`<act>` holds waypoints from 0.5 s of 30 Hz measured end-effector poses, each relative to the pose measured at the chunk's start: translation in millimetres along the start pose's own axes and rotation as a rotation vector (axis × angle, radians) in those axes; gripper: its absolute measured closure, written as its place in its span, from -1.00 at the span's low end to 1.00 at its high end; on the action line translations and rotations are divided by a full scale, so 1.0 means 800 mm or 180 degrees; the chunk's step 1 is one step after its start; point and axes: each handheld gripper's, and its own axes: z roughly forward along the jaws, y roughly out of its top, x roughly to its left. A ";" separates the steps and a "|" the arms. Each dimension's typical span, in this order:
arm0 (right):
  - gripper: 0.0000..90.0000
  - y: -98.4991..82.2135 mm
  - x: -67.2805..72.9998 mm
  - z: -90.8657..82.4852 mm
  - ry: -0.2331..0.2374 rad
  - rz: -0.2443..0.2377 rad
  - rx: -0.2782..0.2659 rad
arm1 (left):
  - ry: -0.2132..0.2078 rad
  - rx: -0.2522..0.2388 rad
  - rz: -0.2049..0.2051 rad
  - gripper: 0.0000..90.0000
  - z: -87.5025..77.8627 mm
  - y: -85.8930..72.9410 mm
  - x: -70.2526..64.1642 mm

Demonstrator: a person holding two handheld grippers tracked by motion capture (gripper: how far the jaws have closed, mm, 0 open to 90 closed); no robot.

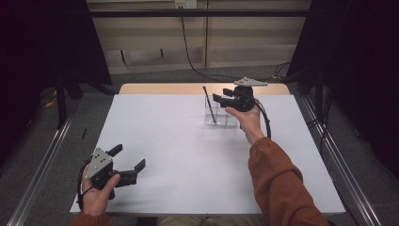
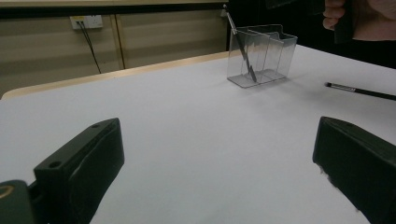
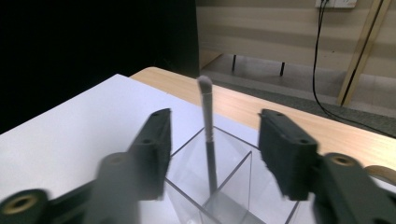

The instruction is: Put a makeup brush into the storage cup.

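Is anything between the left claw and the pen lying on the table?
Nothing visible: in the left gripper view only bare white table lies between the open left claw and the pen, right of the clear holder.

Table: white top, bare wood strip along far edge. Clear organizer stands near far edge, brush leaning inside. Pen lies flat beside organizer.

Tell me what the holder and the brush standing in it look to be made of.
The holder: clear hard plastic, probably acrylic; the table shows through its glossy walls. The brush: dark smooth handle, plastic or lacquered wood, I can't tell which; a shiny, likely metal collar under a pale soft tip.
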 end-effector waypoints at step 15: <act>-0.76 -0.009 0.002 -0.028 -0.0013 -0.0041 -0.0114 | 0.0015 0.0009 0.0000 -0.95 -0.001 0.000 0.001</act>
